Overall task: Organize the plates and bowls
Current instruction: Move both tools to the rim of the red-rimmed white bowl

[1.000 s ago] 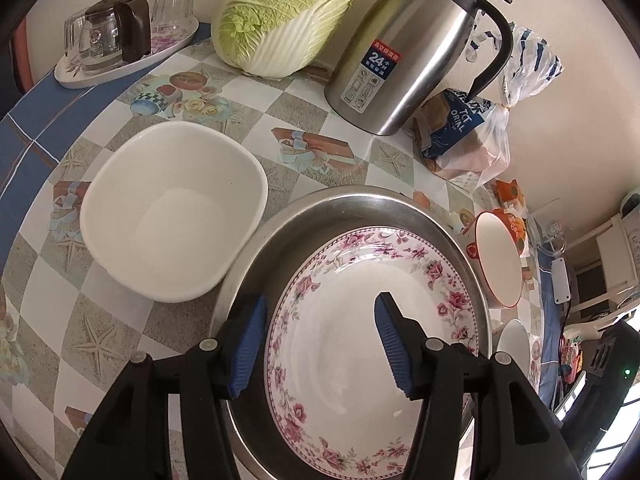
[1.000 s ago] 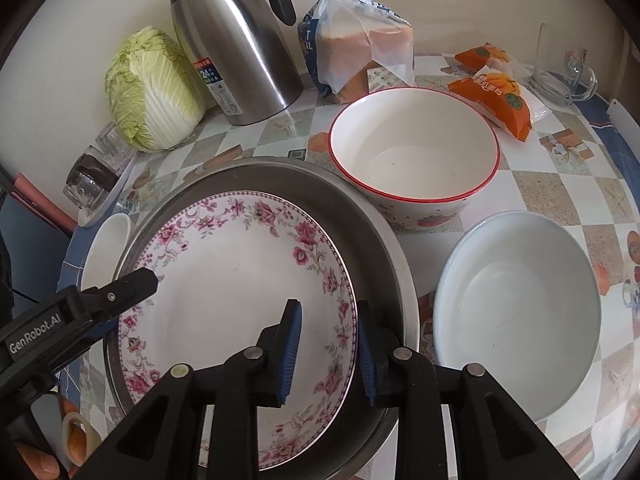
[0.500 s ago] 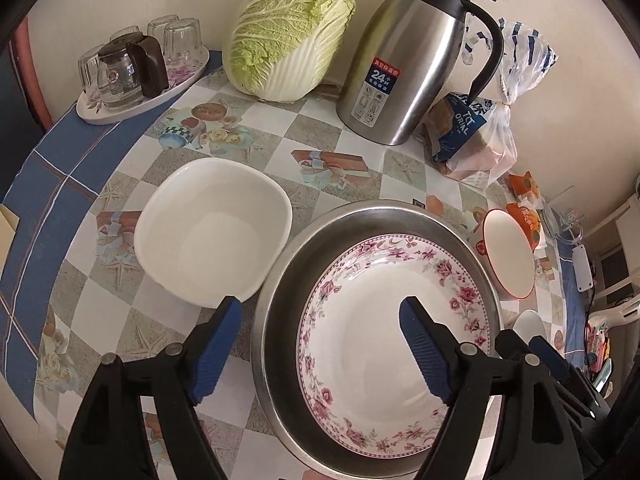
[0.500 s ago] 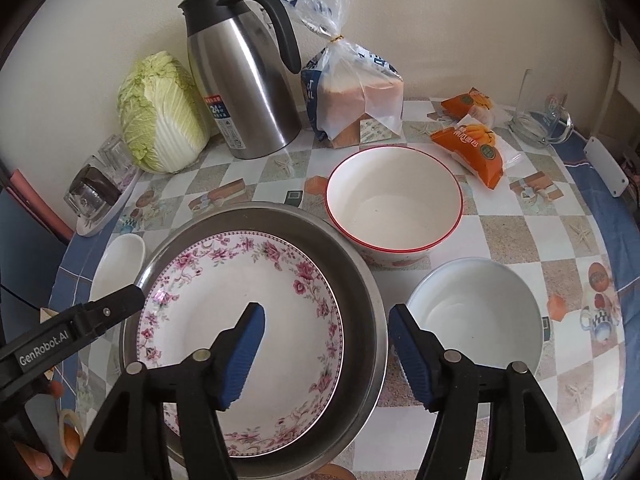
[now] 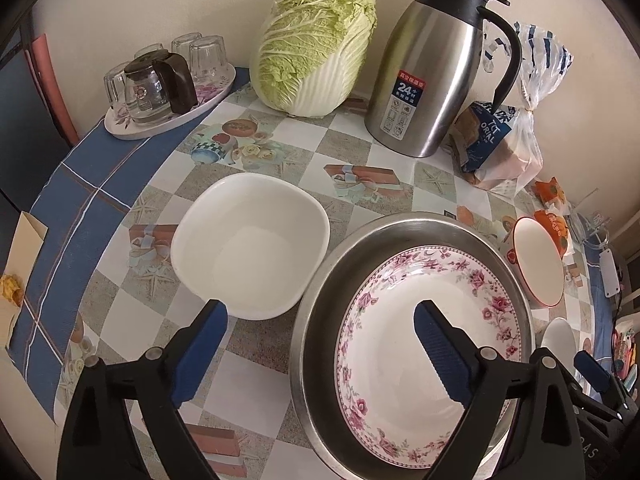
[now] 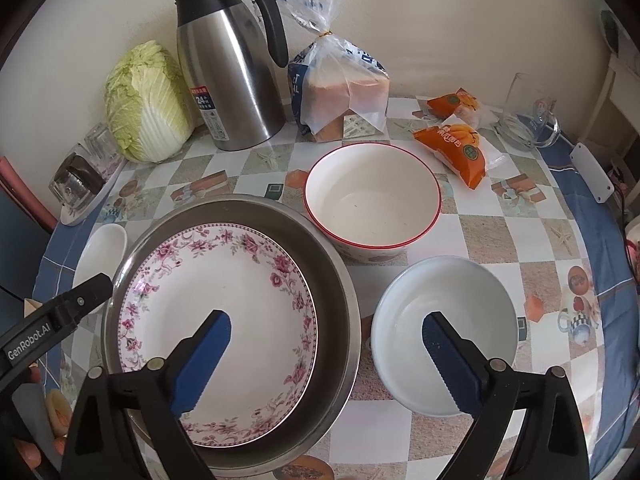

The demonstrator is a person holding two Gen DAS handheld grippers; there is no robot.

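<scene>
A floral plate [image 6: 224, 312] is seen lying inside a wide steel basin [image 6: 336, 280] on the tabletop [image 6: 500, 240], which is covered with a checked cloth. The left tool [image 5: 320, 344] is held above the near left rim of the basin; its jaws are opening and stand wide, and nothing is pressed between them. One blue pad is seen over the cloth beside a white squarish bowl [image 5: 252, 260], the other over the plate. This bowl is placed just left of the basin. The right tool [image 6: 326, 356] is held over the near right rim of the basin; its jaws are also opening, wide, and nothing is gripped. To the right of the basin a plain white bowl [image 6: 444, 336] is placed, and farther back a red-rimmed bowl [image 6: 372, 200] stands touching or nearly touching the basin. Along the far wall a cabbage [image 5: 316, 44], a steel jug [image 5: 436, 64] and a bag of bread [image 6: 344, 88] are found.
</scene>
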